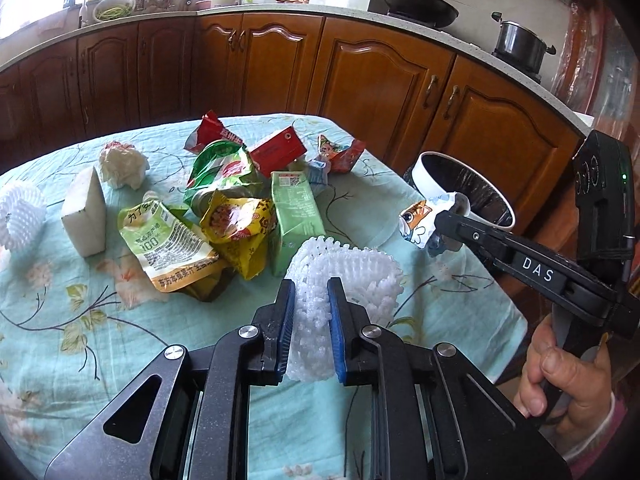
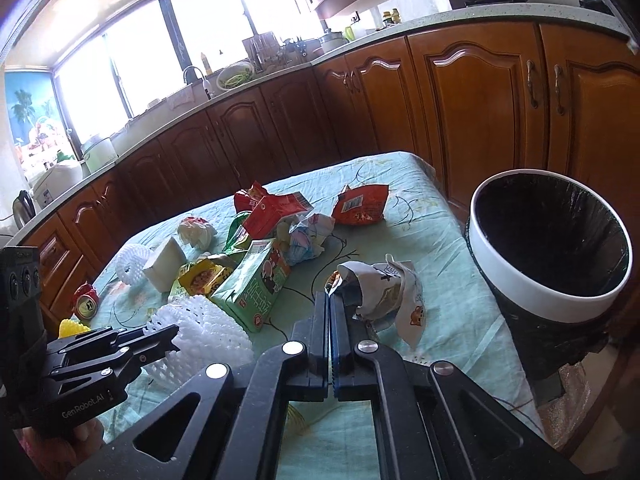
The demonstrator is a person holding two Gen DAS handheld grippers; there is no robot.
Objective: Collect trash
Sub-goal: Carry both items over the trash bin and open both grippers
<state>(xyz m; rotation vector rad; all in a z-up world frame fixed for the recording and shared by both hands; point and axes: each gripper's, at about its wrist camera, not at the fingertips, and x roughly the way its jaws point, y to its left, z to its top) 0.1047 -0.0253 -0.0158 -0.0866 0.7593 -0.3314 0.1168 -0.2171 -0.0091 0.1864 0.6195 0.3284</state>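
Observation:
My left gripper (image 1: pixel 311 290) is shut on a white foam fruit net (image 1: pixel 360 280) low over the table's near side; the net also shows in the right wrist view (image 2: pixel 212 328). My right gripper (image 2: pixel 330 300) is shut on a crumpled white cartoon wrapper (image 2: pixel 400 292), held above the table's right edge beside the trash bin (image 2: pixel 520 292). In the left wrist view the right gripper (image 1: pixel 446 220) holds the wrapper (image 1: pixel 416 218) just in front of the bin (image 1: pixel 428 180). A pile of wrappers and a green carton (image 1: pixel 296 216) lies mid-table.
The table has a light green floral cloth (image 1: pixel 80 340). On it also lie a white foam block (image 1: pixel 86 212), a crumpled tissue (image 1: pixel 122 164), another foam net (image 1: pixel 20 216) and a red can (image 2: pixel 86 304). Wooden kitchen cabinets (image 1: pixel 360 72) stand behind.

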